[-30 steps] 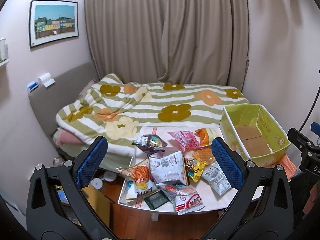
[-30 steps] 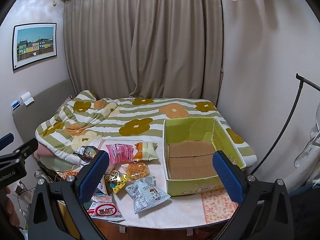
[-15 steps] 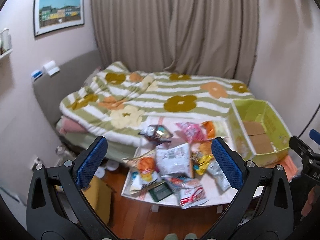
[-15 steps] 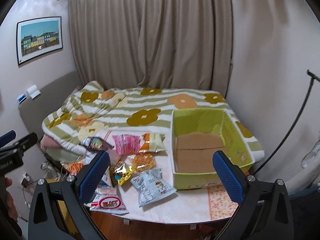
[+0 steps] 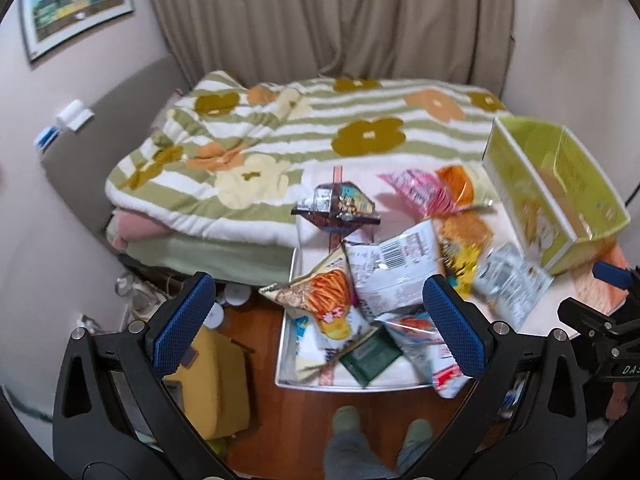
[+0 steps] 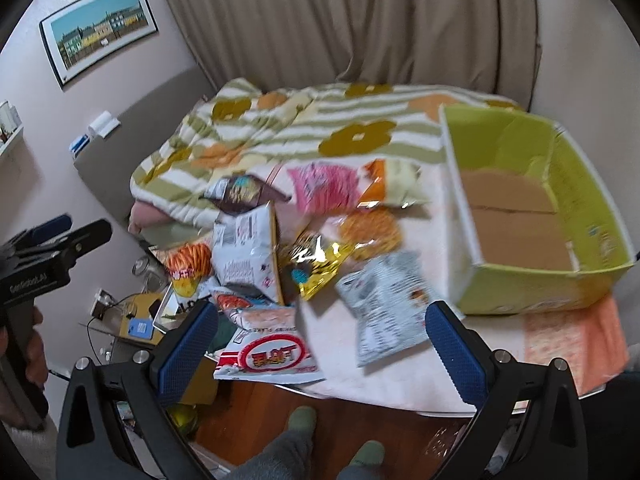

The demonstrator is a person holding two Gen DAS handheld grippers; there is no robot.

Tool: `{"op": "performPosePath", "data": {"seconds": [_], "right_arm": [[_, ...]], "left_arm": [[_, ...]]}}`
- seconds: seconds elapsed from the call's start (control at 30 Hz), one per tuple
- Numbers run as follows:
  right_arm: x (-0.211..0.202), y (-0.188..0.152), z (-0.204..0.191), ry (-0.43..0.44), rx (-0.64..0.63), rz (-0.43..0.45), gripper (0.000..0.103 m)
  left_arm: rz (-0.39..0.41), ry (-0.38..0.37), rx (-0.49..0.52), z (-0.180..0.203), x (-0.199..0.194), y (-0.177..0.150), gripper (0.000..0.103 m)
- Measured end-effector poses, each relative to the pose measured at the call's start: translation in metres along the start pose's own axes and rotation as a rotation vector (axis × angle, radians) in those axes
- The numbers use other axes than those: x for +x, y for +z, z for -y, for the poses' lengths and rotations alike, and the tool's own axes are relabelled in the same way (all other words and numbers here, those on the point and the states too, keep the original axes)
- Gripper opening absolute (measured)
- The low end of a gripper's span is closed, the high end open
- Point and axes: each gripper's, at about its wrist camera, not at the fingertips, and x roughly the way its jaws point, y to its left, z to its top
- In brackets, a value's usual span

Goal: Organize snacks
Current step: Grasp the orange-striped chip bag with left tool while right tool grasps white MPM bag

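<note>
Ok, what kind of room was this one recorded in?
Most likely a small bedroom: a bed with a flowered, striped duvet under drawn curtains, a framed picture on the wall, and a low table strewn with snack bags.

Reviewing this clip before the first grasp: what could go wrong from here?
1. The red-and-white shrimp-snack bag overhangs the near edge of the white table; a nudge could drop it.
2. The snack bags overlap, so the open right hand-held gripper may pinch two.
3. The empty lime-green cardboard box looks light and may slide.
</note>
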Motion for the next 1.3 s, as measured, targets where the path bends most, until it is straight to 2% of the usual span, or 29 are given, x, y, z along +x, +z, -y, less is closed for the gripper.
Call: {"op": "performPosePath", "data": {"seconds": [0.1,0.33,0.4,0.53,0.73,0.93,1.03,1.1,1.17,1.3], "right_arm": [[0.024,0.004,-0.012,0.002,0.006,-0.029,0.102],[0.078,0.023,-0.039,-0.01,-0.014,-0.061,0.102],[0.096,0.027,-0.047,0.01,-0.032,-0.079,0.102],[0.122,0.03,-0.062,0.004,-0.094,-0.095,0.102],[0.15,0.034,-0.067,0.033,-0.148,-0.134,0.102],[0.166,0.037,-0.069,0.052,-0.164,-0.154,0.102],[0.173,0.038,-0.07,0.067,-0.148,-0.163,0.102],[0.176,0.038,-0.07,0.067,-0.144,-0.163,0.102],[0.177,0.038,-0.072,0.074,-0.142,-0.158,0.102],[0.18,0.039,-0.076,0.095,-0.14,-0.156,0.1]], "left_arm": [[-0.052,-0.051,0.035,-0.008,0.031,0.005,0.103],[-0.192,-0.181,0.009,-0.037,0.105,-0.006,0.103],[-0.216,-0.215,0.015,-0.041,0.119,-0.009,0.103],[-0.266,-0.326,0.054,-0.044,0.148,-0.015,0.103],[-0.283,-0.415,0.159,-0.038,0.17,-0.023,0.103],[-0.29,-0.452,0.249,-0.028,0.182,-0.026,0.102],[-0.282,-0.464,0.285,-0.023,0.185,-0.027,0.097],[-0.287,-0.468,0.309,-0.02,0.186,-0.029,0.085],[-0.282,-0.469,0.325,-0.019,0.187,-0.03,0.085],[-0.296,-0.48,0.321,-0.022,0.188,-0.031,0.073]]}}
